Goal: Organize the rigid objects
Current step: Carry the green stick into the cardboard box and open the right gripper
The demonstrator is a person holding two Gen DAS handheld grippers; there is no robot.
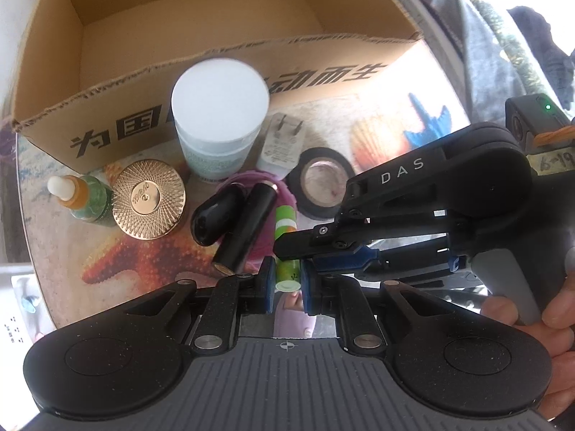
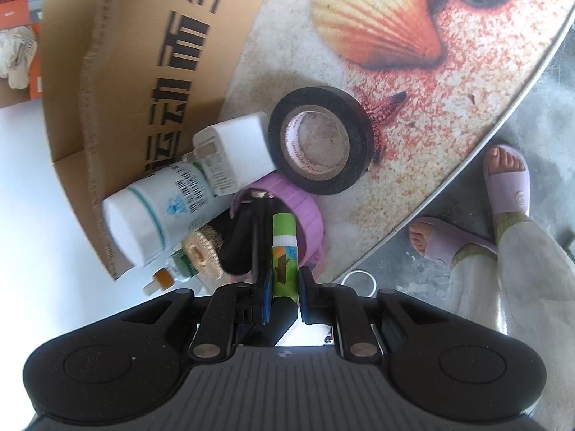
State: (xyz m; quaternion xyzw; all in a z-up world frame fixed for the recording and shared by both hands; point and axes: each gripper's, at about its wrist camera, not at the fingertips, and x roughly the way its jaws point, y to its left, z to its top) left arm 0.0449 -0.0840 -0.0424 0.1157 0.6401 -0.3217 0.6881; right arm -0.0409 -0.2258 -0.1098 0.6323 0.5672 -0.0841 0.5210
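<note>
Green tube (image 1: 286, 251) sits clamped between both grippers' closed jaws.

One box (image 1: 222, 54), two jars (image 1: 219, 115), one tape roll (image 1: 323, 183), one charger (image 1: 282, 145).

Noted round table mat (image 2: 449, 82), sand-coloured and speckled red, printed with a large orange scallop shell (image 2: 377, 18), a big orange starfish (image 1: 118, 251), a small dark starfish (image 2: 381, 115) and a blue shape (image 1: 427, 122). Saw grey floor (image 2: 532, 115) past the mat's curved edge. Recorded two feet in lilac slippers (image 2: 506, 183) on that floor, pale trouser leg (image 2: 503, 287) above them, and a thin white ring (image 2: 357, 282) lying close to the mat's edge. Spotted an orange box (image 2: 14, 14) and crumpled white material (image 2: 18, 54) at far left, blurred.
</note>
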